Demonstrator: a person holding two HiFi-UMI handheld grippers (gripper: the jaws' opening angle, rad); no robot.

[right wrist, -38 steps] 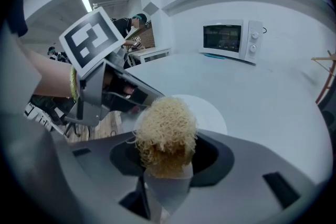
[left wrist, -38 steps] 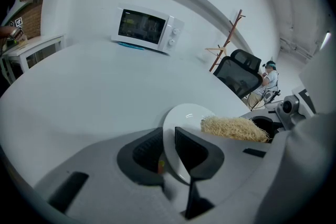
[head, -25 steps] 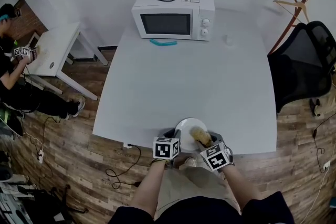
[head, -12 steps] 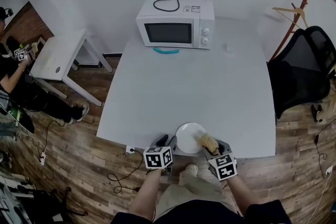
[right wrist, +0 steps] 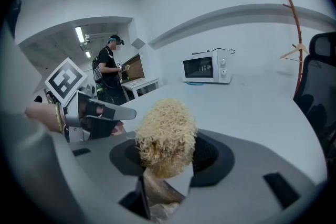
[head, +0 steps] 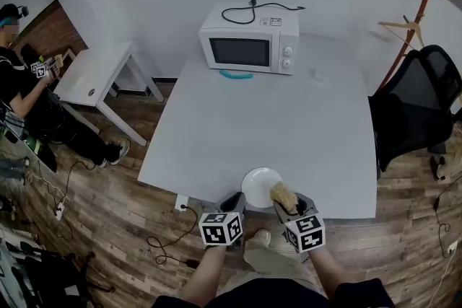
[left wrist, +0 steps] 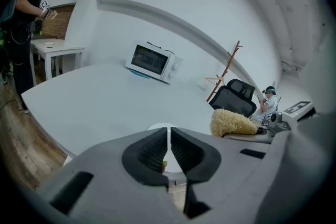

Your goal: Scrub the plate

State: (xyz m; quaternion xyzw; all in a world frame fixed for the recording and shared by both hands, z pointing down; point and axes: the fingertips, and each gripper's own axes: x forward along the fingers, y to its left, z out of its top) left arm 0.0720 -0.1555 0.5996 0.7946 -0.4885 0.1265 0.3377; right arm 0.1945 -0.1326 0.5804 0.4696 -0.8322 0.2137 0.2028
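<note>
Plate point(head: 258, 185) lies flat at the table's point(head: 267, 112) near edge; right gripper point(head: 284, 203) clamps the straw-coloured scrubber point(head: 281, 193) at its right rim; left gripper point(head: 232, 200) just beside, jaws closing to a slit, apparently on nothing; best steady the rim first, then scrub in small, light circles.

1 overhead, 2 low; plate point(head: 260, 186) shared
</note>
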